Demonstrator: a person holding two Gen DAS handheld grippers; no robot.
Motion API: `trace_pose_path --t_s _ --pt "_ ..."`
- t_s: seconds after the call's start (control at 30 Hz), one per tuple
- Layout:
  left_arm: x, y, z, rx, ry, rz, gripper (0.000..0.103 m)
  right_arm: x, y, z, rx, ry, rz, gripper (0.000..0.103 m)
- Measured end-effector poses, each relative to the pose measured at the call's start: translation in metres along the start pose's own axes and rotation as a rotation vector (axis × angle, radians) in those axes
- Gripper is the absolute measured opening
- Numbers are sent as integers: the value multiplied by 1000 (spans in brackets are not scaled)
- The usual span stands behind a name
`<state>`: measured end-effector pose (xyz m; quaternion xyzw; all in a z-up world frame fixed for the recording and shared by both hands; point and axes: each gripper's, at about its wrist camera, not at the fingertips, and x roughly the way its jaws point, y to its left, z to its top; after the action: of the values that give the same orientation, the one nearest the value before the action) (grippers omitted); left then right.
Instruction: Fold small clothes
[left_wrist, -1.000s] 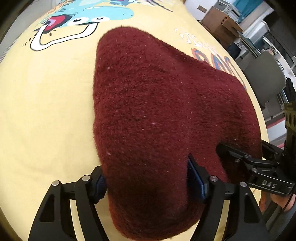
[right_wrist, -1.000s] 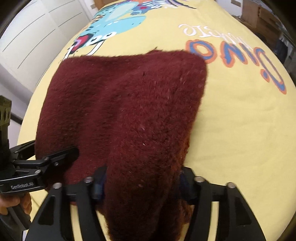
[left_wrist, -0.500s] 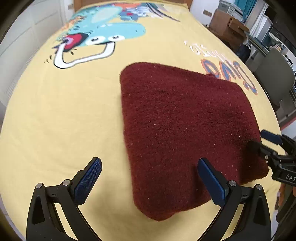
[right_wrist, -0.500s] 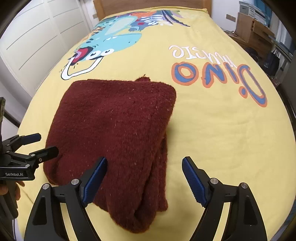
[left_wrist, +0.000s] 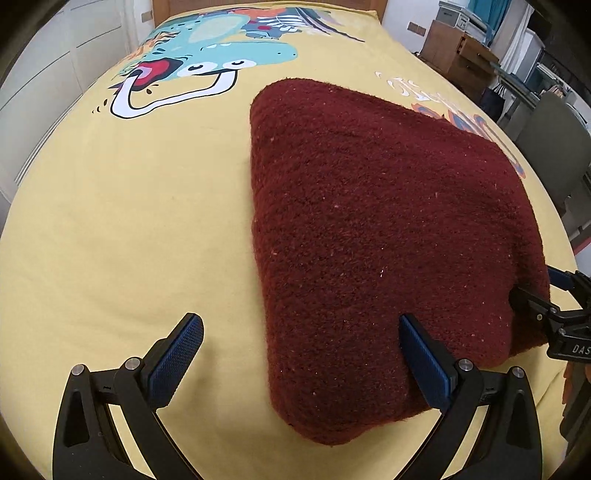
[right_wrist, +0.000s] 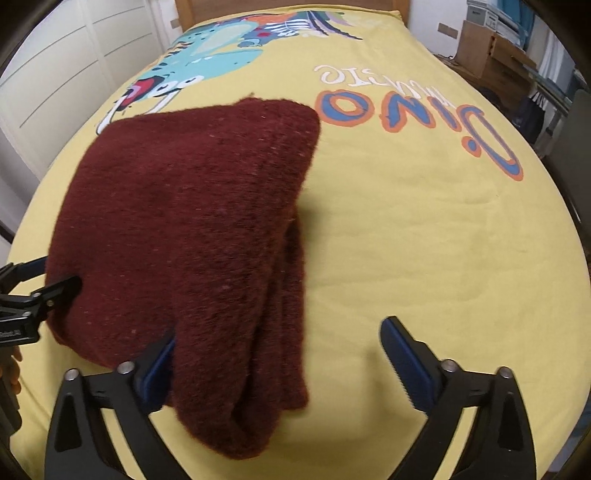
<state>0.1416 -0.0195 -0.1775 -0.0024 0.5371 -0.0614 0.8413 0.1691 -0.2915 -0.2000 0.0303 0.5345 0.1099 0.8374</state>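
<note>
Both claws, left claw and right claw, stand apart at 6 o'clock of the folded maroon sweater, which rests on the bed.

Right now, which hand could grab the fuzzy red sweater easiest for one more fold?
Probably the right. The open right gripper already straddles the near corner of the folded maroon sweater, with the stacked layers between its fingers. The open left gripper spans mostly yellow bedspread and only the sweater's left edge.
</note>
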Motion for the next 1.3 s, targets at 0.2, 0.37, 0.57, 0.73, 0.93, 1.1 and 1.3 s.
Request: trace_pose_path --t_s 0.2,0.37,0.57,0.73,0.93,1.1,1.3 --pt "-17 0 7 -31 -8 13 102 -17 5 -2 -5 -31 2 102" --pt "-48 -2 -1 -14 -33 18 102 -56 10 -3 -43 -114 -39 102" --pt "-93 -4 -20 5 -70 105 102 -102 12 -14 -56 -139 -60 102" --pt "-121 -7 -36 0 -85 115 102 -131 13 -30 -36 -162 -59 102" --pt "-133 -11 -50 -3 -95 155 102 -149 10 -52 -11 -159 -67 102" --pt "-136 -13 -55 -3 -97 157 102 -157 11 -62 -15 -157 -85 102" --pt "-137 -14 -58 -2 -97 162 102 -162 9 -68 -6 -160 -94 102"
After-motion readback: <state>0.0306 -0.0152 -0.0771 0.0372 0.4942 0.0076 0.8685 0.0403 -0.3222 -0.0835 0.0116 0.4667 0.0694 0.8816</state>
